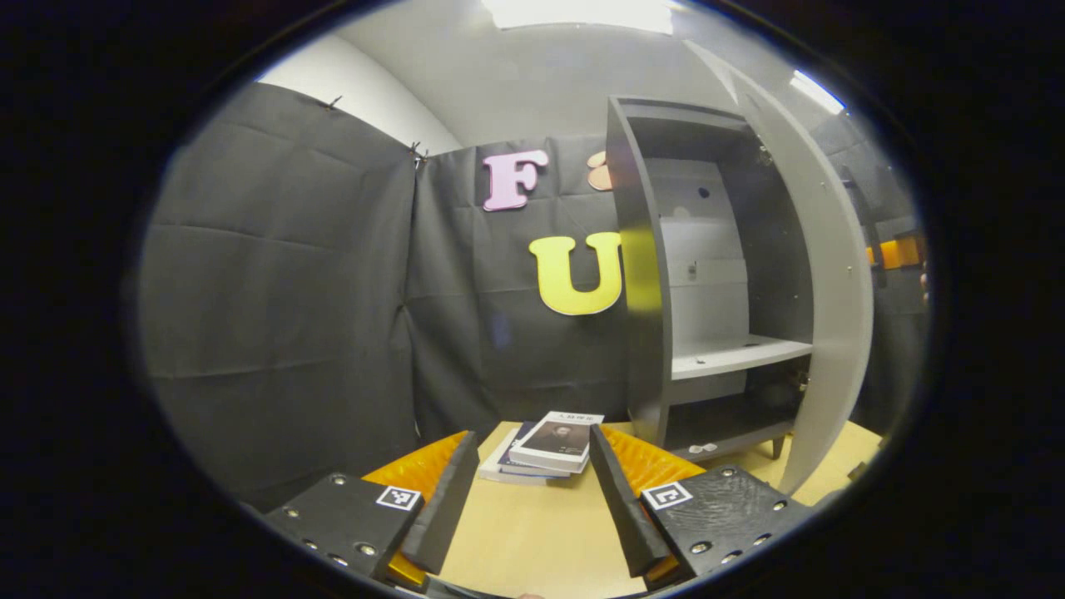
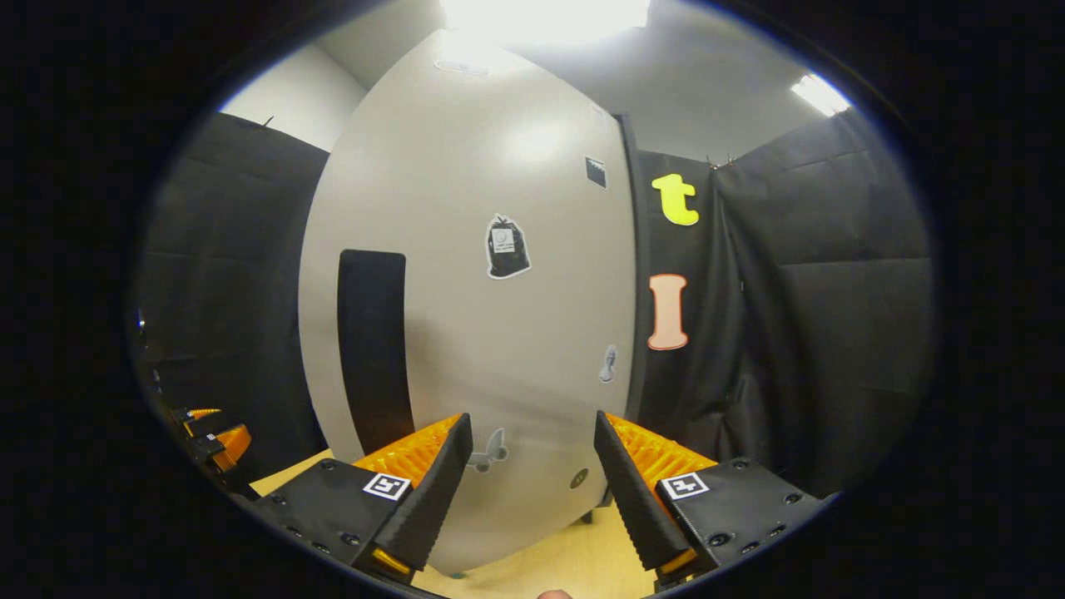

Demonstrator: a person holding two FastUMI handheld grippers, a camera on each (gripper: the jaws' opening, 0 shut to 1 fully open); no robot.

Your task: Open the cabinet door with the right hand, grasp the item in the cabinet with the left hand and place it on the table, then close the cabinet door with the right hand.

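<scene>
a: where's the item now?

b: a small stack of books (image 1: 549, 449) lies on the tabletop (image 1: 532, 532), just ahead of the left gripper (image 1: 532, 491) and between the lines of its jaws. the jaws stand wide apart and hold nothing. my guess is that stack is what came out of the cabinet (image 1: 657, 333); its shelf (image 1: 732, 353), up and to the right of the jaws, looks bare.

a: and the door?

b: the cabinet door (image 2: 482, 291) is swung open. in the left gripper view it stands edge-on at the right of the cabinet. in the right gripper view its pale face is straight ahead of the right gripper (image 2: 532, 491), whose jaws are also spread wide with nothing in them. the dark handle strip (image 2: 374, 349) sits up and left of those jaws, not touched.

a: so what's left?

b: opening and placing look done; closing the door is not yet done.

a: any writing to read?

b: stickers on the door and print on the top book's cover, all too small to make out.
</scene>
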